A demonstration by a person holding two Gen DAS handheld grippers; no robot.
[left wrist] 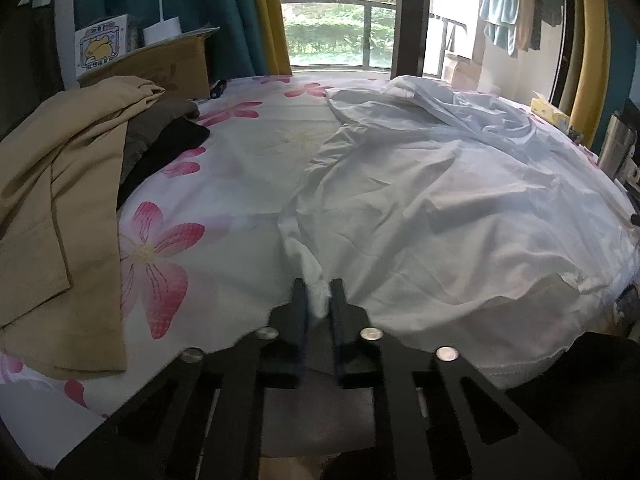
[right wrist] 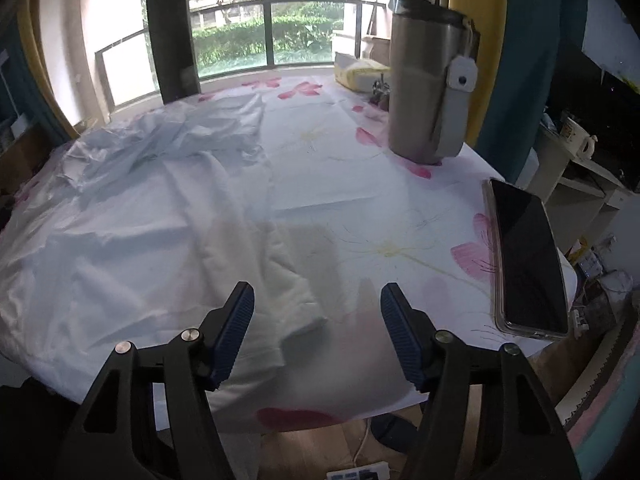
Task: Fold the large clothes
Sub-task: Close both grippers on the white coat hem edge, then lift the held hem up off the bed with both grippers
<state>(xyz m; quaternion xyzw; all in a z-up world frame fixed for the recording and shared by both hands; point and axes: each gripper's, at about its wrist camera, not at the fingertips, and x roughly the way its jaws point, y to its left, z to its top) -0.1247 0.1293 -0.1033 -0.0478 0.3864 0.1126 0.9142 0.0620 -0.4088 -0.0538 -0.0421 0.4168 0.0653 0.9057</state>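
Left wrist view: left gripper [left wrist: 318, 300] clenched on a bunched corner of the white garment [left wrist: 440, 208]; its hem runs out of frame toward 4 o'clock. The garment lies crumpled on the floral sheet [left wrist: 224, 184]. A tan garment [left wrist: 60, 200] is heaped at 9 o'clock.

Right wrist view: right gripper [right wrist: 316, 304] is released, its jaws straddling the white garment's near corner, blurred. A phone [right wrist: 528, 260] lies at 3 o'clock, a steel tumbler [right wrist: 424, 88] at 1.

A steel tumbler [right wrist: 426, 88] stands upright near the far right corner of the surface [right wrist: 360, 184], which is covered by a flower-print sheet. A dark phone [right wrist: 526, 258] lies flat along the right edge. A cardboard box [left wrist: 160, 60] sits at the far left corner, bearing a white lamp base [left wrist: 162, 29].
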